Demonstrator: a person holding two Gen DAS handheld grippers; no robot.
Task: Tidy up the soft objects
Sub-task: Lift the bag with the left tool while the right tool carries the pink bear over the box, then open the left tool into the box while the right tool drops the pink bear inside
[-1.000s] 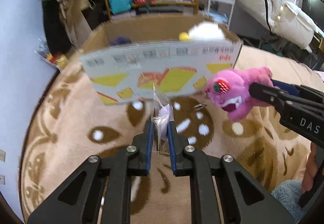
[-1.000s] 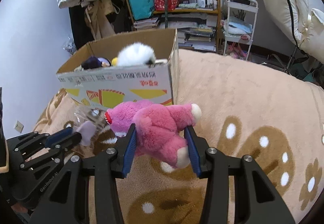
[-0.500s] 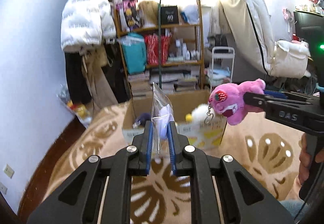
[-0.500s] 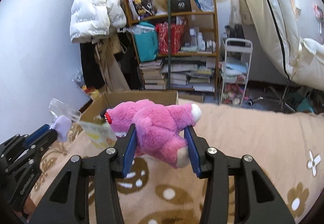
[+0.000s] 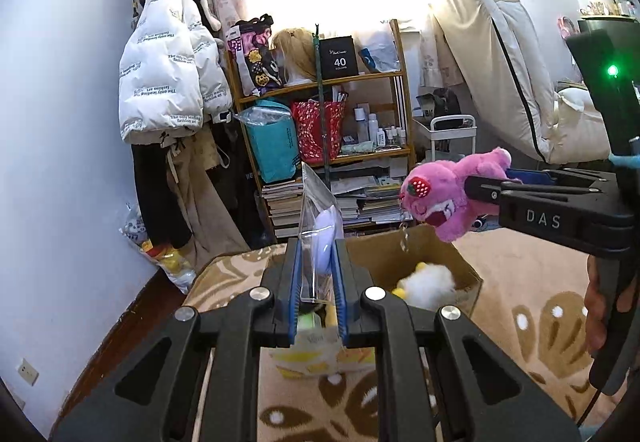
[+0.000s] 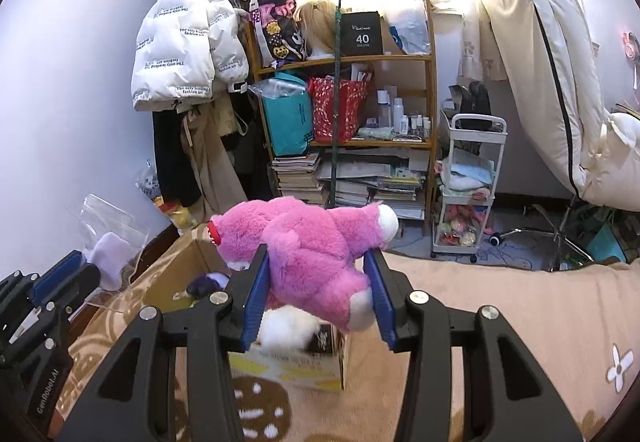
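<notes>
Left gripper (image 5: 316, 282): we clamp the clear zip bag (image 5: 318, 226) by its lower edge, pale soft item inside, so it hangs upright above the cardboard box (image 5: 420, 254)
Right gripper (image 6: 318, 282): we squeeze the pink plush bear (image 6: 312, 246) at its waist; held level over the box
Box: white fluffy toy (image 5: 426, 280) already inside; we judge both loads poised for dropping in

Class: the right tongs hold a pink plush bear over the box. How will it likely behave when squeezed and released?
The pink plush bear bulges between the right tongs, so probably soft and light. Released, it should flop into the cardboard box, not roll.
</notes>
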